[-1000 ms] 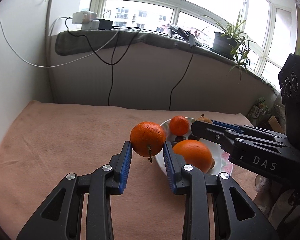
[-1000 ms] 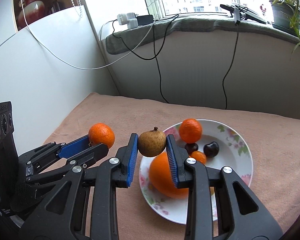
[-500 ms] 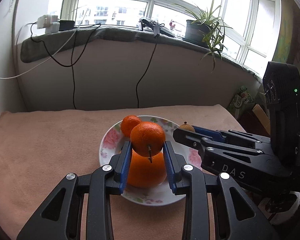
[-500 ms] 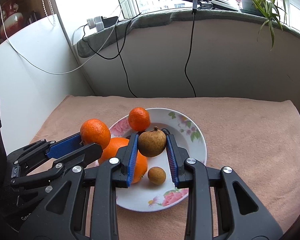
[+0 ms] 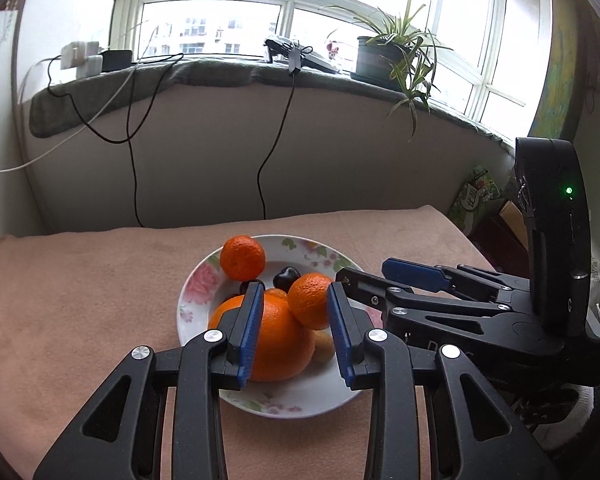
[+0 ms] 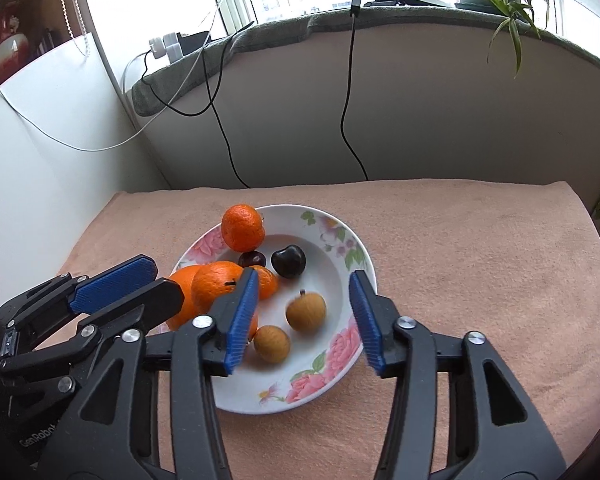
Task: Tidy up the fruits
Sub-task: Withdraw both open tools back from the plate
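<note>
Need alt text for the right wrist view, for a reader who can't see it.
The right gripper, jaws just opened, hangs over a floral plate where a blurred brown fruit lies free between them. The plate also holds oranges, dark cherries and a second brown fruit; the left gripper reaches in beside it.

The right hand-held gripper (image 6: 304, 316), its jaws just opened, hangs over a brown fruit (image 6: 305, 312) in the floral plate (image 6: 340, 364).

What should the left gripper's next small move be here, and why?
Probably finish opening and back away. The left gripper has just been opening; the mandarin between its pads looks released, touching the right pad at most, resting on the big orange over the plate. The right gripper is already open.
</note>
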Demonstrator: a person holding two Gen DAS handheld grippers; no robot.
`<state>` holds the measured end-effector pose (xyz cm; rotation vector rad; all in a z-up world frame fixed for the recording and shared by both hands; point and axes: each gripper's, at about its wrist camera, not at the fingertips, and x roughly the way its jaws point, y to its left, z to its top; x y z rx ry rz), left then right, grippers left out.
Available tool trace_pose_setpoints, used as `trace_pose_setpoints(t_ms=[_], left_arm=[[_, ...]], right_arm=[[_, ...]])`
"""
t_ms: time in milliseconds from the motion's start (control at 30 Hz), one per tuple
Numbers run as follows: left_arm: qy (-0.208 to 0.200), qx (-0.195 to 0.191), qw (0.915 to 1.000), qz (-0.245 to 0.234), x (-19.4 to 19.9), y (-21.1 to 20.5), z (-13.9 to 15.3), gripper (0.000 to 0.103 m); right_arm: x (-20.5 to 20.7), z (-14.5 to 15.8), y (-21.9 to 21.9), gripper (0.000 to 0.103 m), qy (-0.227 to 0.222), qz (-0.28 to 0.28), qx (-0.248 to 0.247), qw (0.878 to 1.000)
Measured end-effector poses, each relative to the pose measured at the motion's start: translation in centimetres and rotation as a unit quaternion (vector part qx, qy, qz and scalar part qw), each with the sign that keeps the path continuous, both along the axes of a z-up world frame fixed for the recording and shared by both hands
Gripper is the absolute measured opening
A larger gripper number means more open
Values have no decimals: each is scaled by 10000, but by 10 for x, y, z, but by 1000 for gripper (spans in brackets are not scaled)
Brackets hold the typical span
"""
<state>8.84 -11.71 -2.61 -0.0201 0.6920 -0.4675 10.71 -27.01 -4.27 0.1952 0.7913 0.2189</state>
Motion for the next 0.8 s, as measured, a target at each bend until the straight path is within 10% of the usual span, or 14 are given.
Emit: trace_pose_setpoints(t_ms=[800], left_arm=[[-25,41,9997,221,-31,26,7,63]], right_arm=[[-41,14,-4,70,-214,-126,37,9997]])
